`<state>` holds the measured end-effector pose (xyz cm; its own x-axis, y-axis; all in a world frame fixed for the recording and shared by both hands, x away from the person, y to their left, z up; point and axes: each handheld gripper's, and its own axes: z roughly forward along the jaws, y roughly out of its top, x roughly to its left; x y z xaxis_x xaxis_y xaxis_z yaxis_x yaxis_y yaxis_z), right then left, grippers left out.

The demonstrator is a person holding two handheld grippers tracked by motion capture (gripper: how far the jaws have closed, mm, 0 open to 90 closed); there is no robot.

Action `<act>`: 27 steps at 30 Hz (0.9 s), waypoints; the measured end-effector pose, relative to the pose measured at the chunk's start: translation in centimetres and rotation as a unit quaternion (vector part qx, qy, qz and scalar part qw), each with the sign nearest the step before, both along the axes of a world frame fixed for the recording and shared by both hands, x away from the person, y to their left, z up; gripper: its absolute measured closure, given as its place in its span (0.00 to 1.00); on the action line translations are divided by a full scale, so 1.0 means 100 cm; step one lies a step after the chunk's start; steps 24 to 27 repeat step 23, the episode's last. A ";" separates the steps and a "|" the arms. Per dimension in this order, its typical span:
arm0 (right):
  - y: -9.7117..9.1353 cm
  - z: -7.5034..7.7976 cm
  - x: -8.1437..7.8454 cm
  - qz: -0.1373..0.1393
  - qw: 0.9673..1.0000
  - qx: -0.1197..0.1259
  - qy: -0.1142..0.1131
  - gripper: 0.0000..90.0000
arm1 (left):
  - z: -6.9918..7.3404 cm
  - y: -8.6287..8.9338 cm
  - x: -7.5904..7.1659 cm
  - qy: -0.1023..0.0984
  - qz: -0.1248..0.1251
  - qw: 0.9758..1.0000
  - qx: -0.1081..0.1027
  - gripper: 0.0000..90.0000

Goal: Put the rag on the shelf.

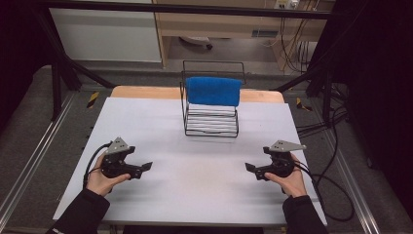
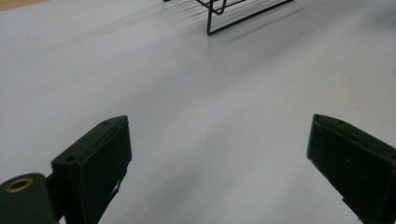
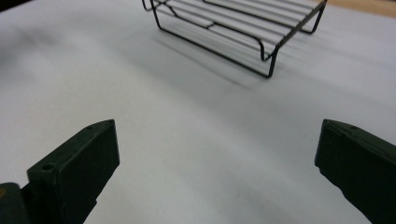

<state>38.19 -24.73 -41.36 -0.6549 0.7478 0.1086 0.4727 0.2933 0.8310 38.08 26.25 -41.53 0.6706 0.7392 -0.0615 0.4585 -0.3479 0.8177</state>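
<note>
- Your left gripper [image 1: 146, 168]: jaws wide apart, nothing btwn.
- Your right gripper [image 1: 250, 169]: same, empty.
- Blue towel [image 1: 213, 90] draped on black wire rack [image 1: 211, 127], well apart from both.

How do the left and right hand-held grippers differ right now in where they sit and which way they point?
The left hand-held gripper sits at the table's left side with jaws pointing right; the right hand-held gripper sits at its right side with jaws pointing left. Both are open, hold nothing, and stand well short of the wire rack with the blue towel draped on it.
</note>
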 end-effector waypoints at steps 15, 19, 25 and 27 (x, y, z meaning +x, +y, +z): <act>-0.035 -0.032 -0.025 -0.004 1.000 0.007 0.026 0.01 | -0.022 0.020 -0.019 0.002 0.004 1.000 0.014 0.08; -0.036 -0.031 -0.026 -0.002 1.000 0.012 0.023 0.01 | -0.026 0.023 -0.020 0.004 0.006 1.000 0.015 0.08; -0.035 -0.032 -0.026 0.000 1.000 0.006 0.026 0.01 | -0.027 0.024 -0.021 0.007 0.007 1.000 0.014 0.08; -0.035 -0.032 -0.026 0.000 1.000 0.006 0.026 0.01 | -0.027 0.024 -0.021 0.007 0.007 1.000 0.014 0.08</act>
